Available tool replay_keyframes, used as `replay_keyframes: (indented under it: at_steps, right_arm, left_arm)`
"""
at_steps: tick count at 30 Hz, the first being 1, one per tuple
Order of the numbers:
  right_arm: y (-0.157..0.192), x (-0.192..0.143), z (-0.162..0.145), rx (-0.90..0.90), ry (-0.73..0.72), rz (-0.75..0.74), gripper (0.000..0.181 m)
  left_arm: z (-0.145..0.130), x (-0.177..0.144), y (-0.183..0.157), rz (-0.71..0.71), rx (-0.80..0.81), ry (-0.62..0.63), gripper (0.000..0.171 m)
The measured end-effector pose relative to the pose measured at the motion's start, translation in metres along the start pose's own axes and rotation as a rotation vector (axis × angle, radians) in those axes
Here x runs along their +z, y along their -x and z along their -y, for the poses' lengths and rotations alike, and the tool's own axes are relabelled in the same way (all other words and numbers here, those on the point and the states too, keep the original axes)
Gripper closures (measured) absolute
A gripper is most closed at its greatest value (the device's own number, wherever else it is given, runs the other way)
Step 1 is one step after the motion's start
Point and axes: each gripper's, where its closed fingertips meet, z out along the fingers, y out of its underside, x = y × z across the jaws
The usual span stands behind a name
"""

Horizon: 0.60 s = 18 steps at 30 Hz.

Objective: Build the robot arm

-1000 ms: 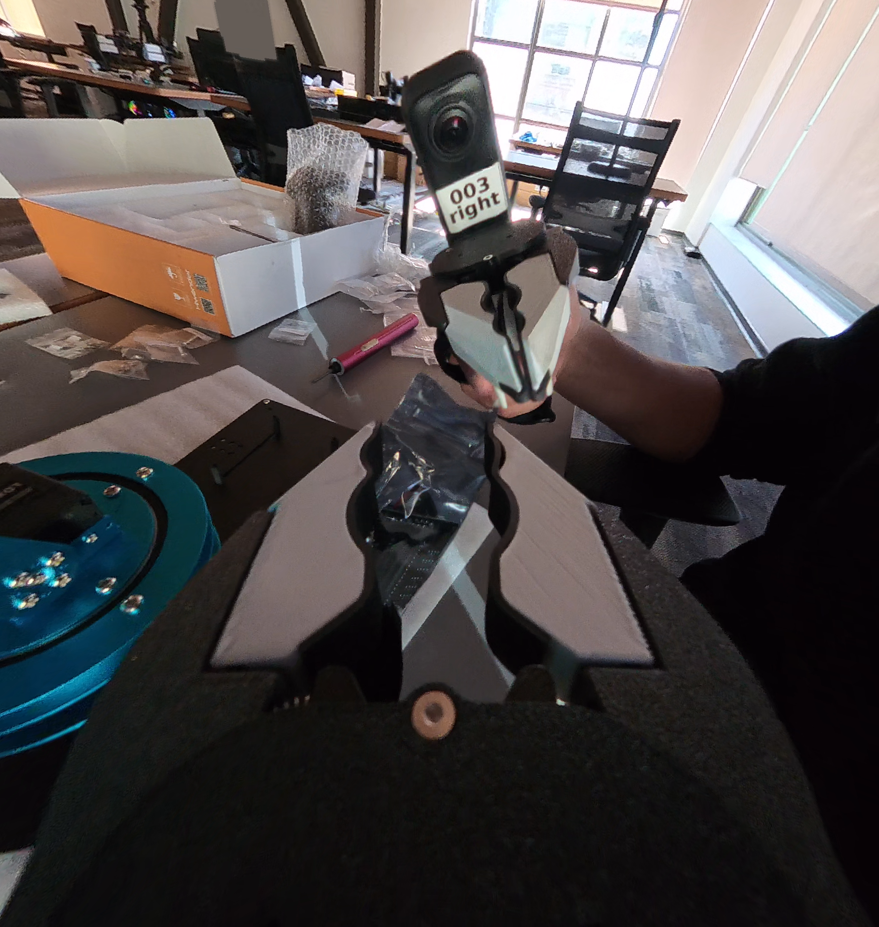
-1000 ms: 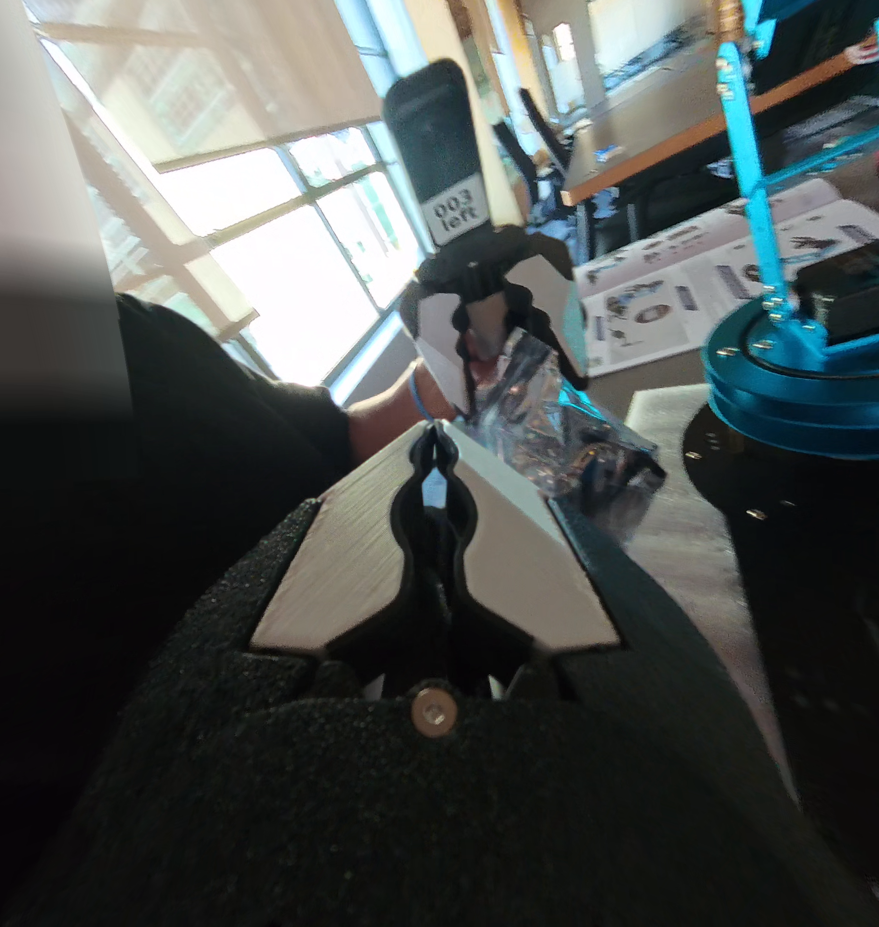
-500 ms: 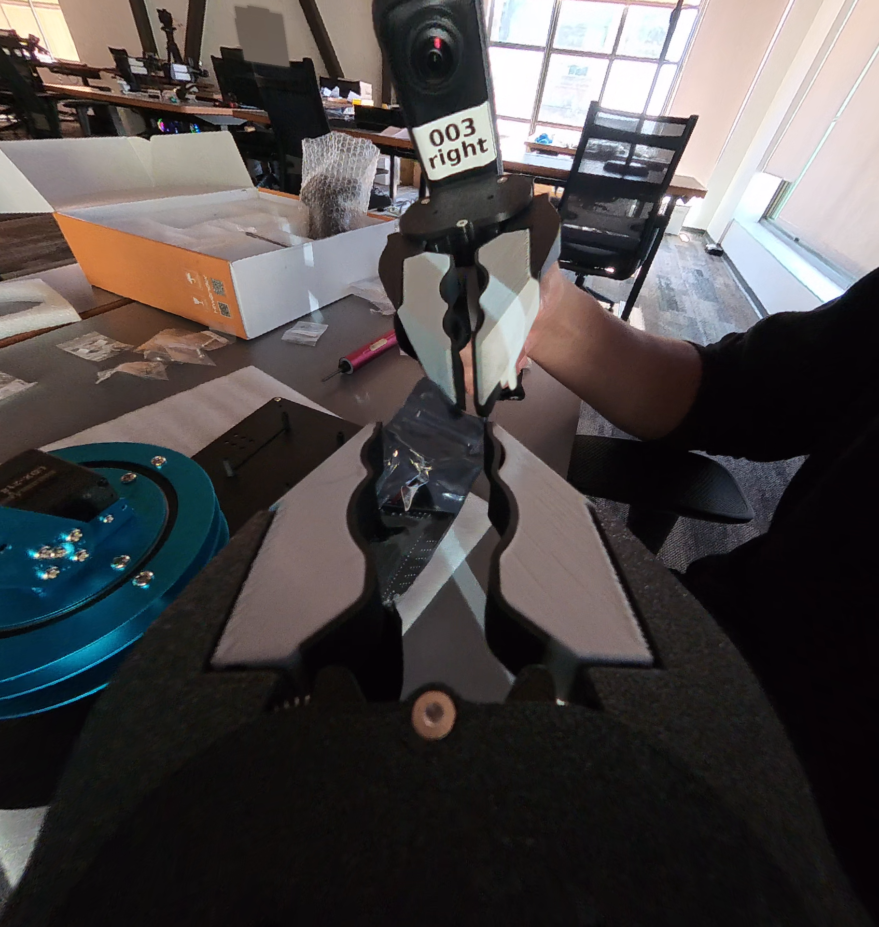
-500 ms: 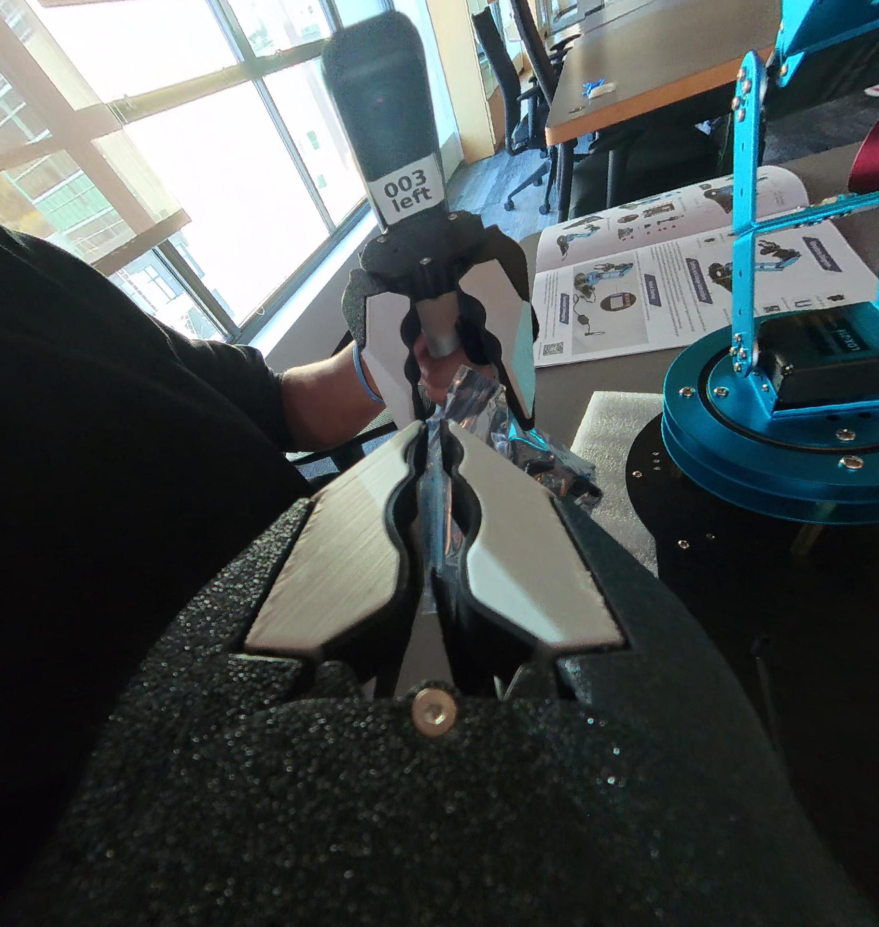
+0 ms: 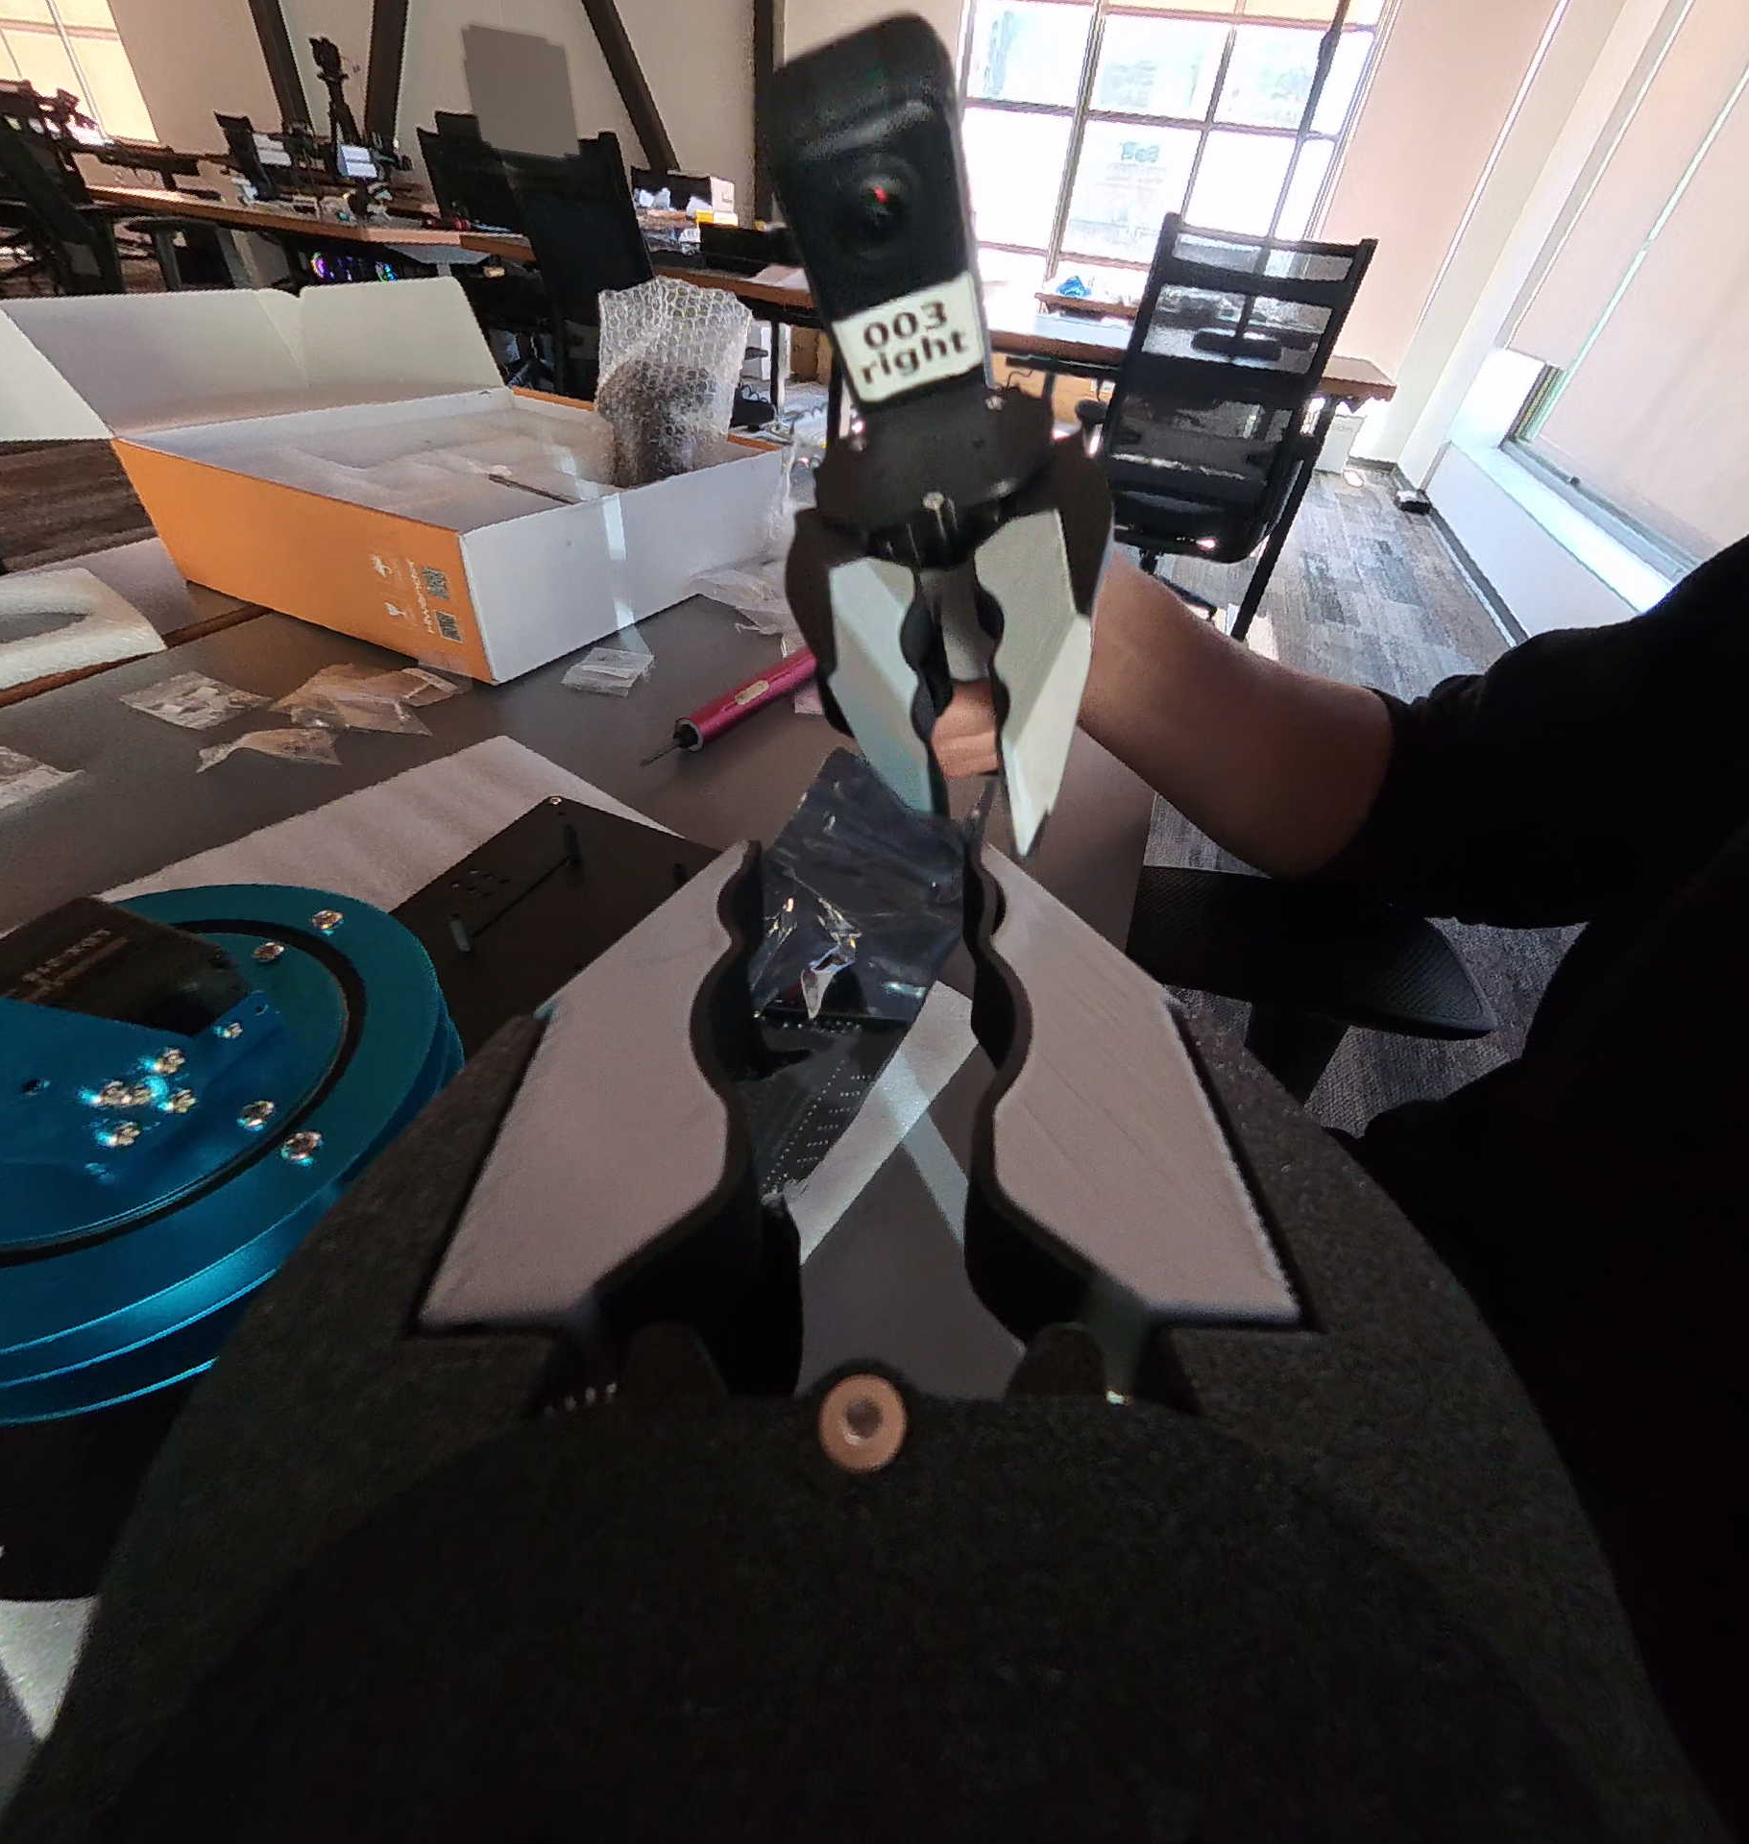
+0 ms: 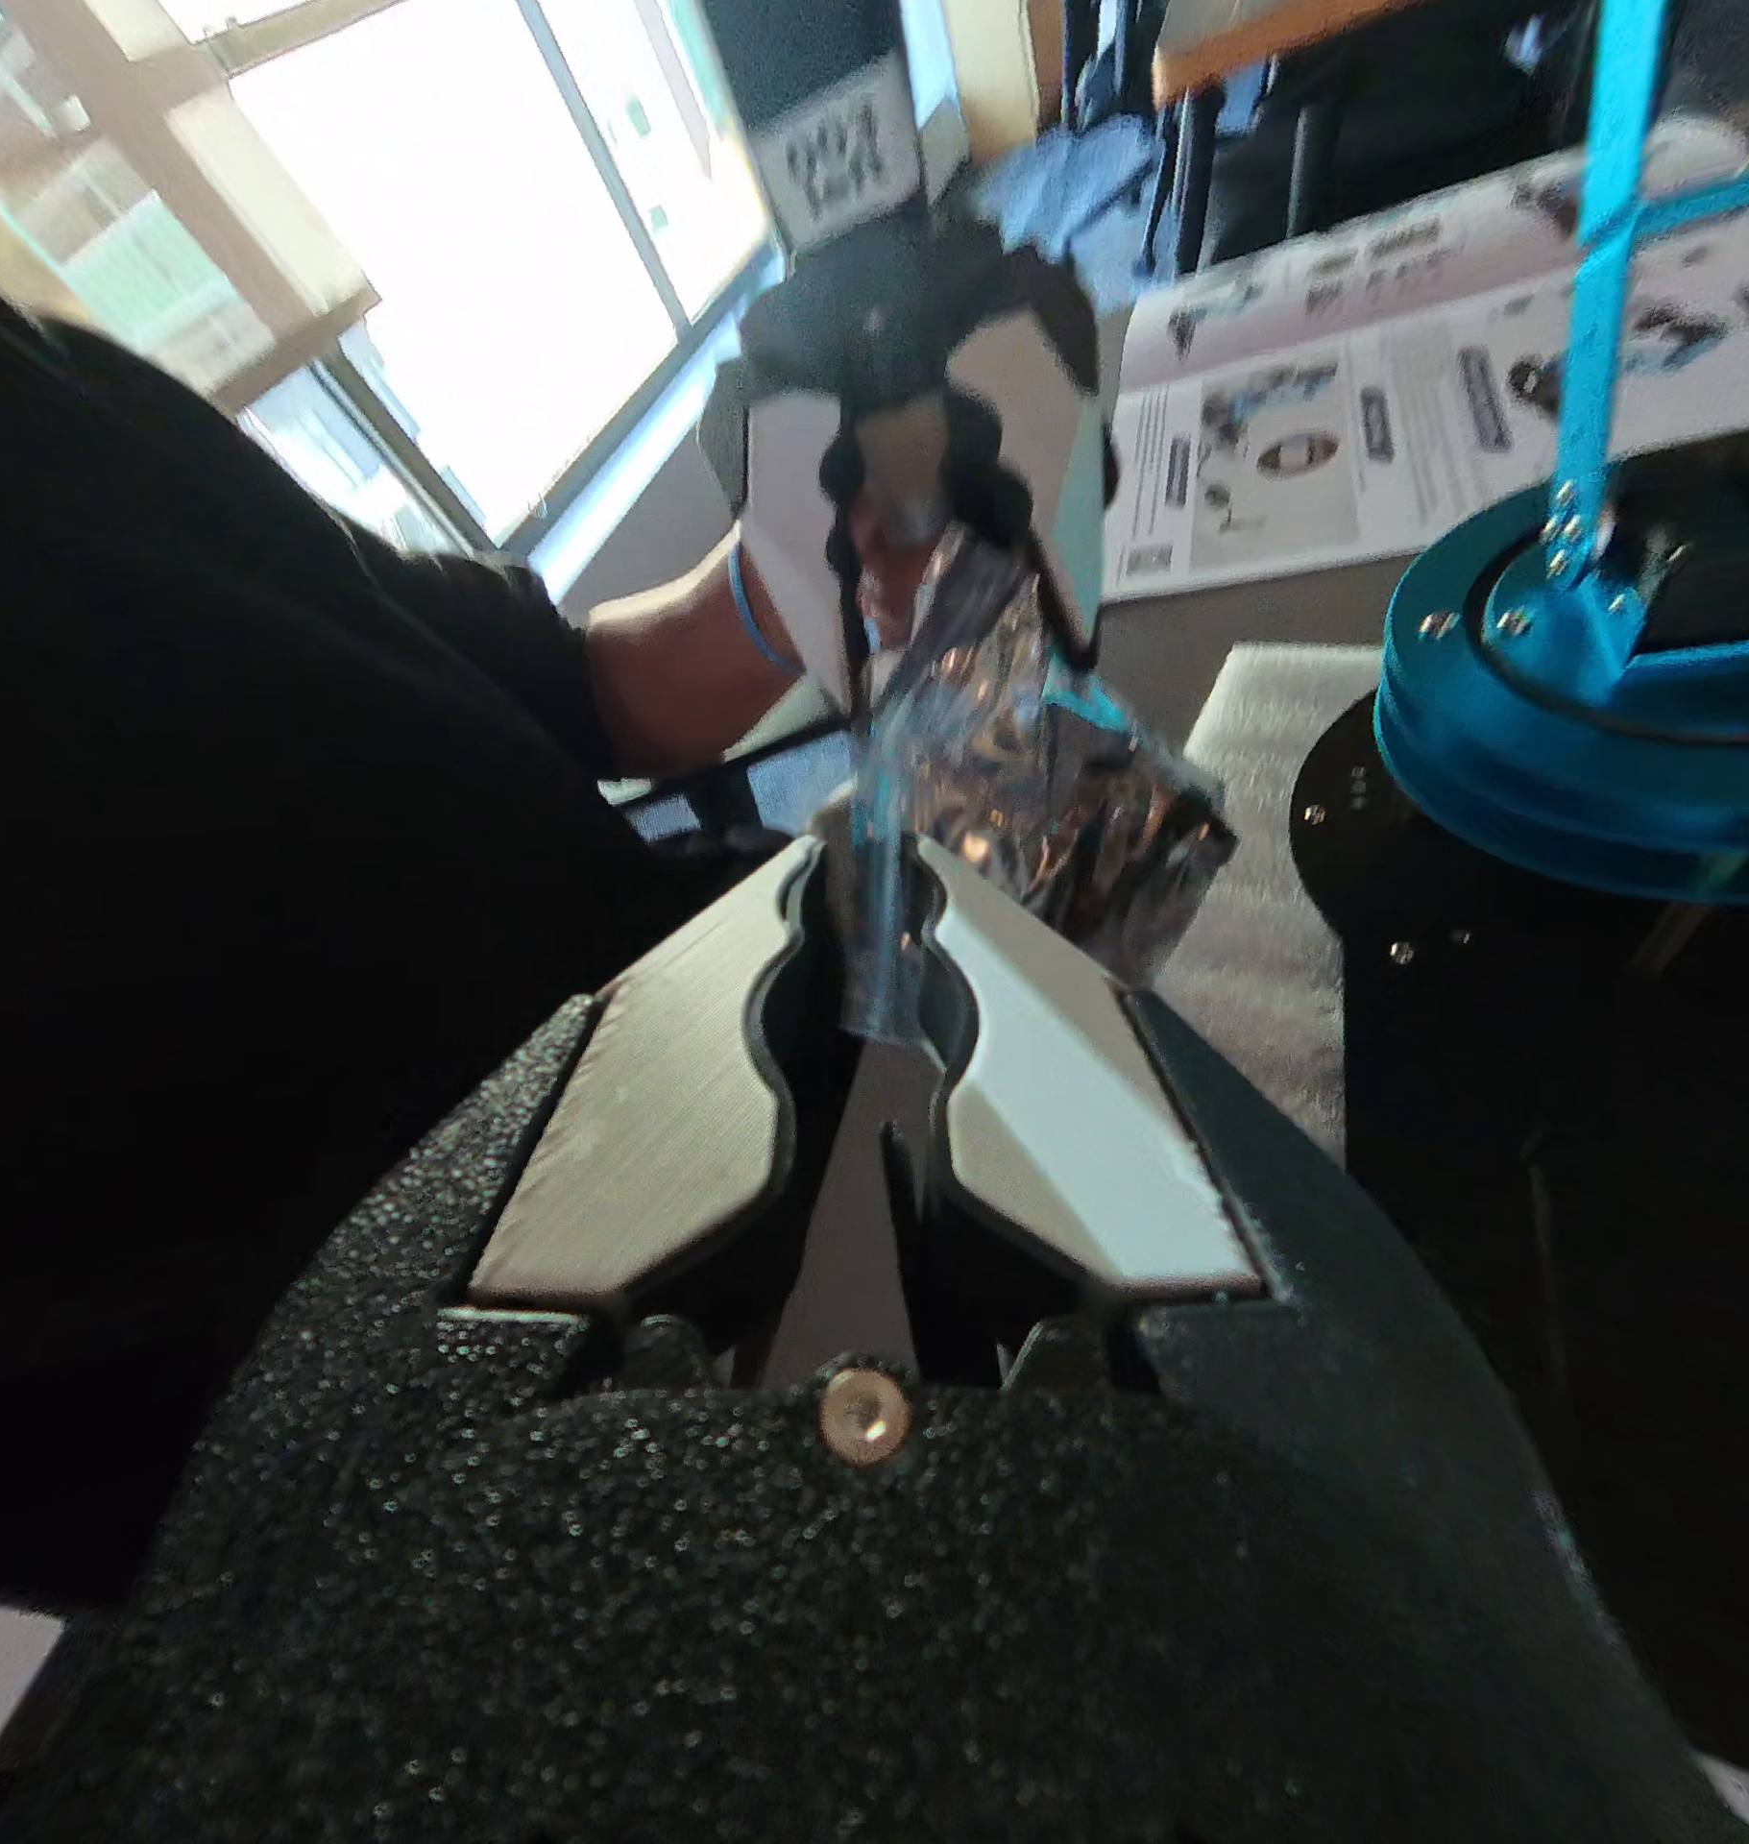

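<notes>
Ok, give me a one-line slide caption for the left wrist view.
Left gripper and right gripper both pinch a shiny plastic bag above a desk, beside a blue round base.

Black grippers, grey jaws, black sleeves

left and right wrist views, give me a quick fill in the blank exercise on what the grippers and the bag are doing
1. Both grippers grip one shiny plastic ____ of small parts.
2. Left of the left gripper stands a round base coloured ____.
3. On the table beyond the right gripper lies a slim ____ screwdriver.
4. The open cardboard box has one ____ side and one white side.

Missing words: bag; blue; pink; orange
</notes>
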Motion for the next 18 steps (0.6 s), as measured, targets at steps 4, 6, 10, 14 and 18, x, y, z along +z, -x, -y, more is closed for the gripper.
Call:
replay_keyframes:
  at_steps: [4,6,10,14,18]
  right_arm:
    - [-0.009,0.011,-0.002,-0.088,0.003,-0.127,0.181]
    - [-0.017,0.011,0.008,-0.118,-0.028,-0.274,0.181]
    - [-0.027,0.011,0.019,-0.167,-0.039,-0.573,0.181]
    - [-0.022,0.028,0.018,-0.318,0.011,-0.744,0.181]
    - [-0.016,0.04,0.018,-0.39,0.039,-0.835,0.181]
  left_arm:
    - [0.004,-0.004,0.009,0.053,-0.044,-0.033,0.132]
    - [0.006,-0.013,0.025,0.188,-0.126,-0.049,0.123]
    - [0.003,-0.048,0.036,0.481,-0.366,-0.172,0.118]
    - [0.009,-0.047,-0.005,0.352,-0.592,-0.308,0.124]
    - [-0.002,-0.043,-0.007,0.366,-0.666,-0.275,0.134]
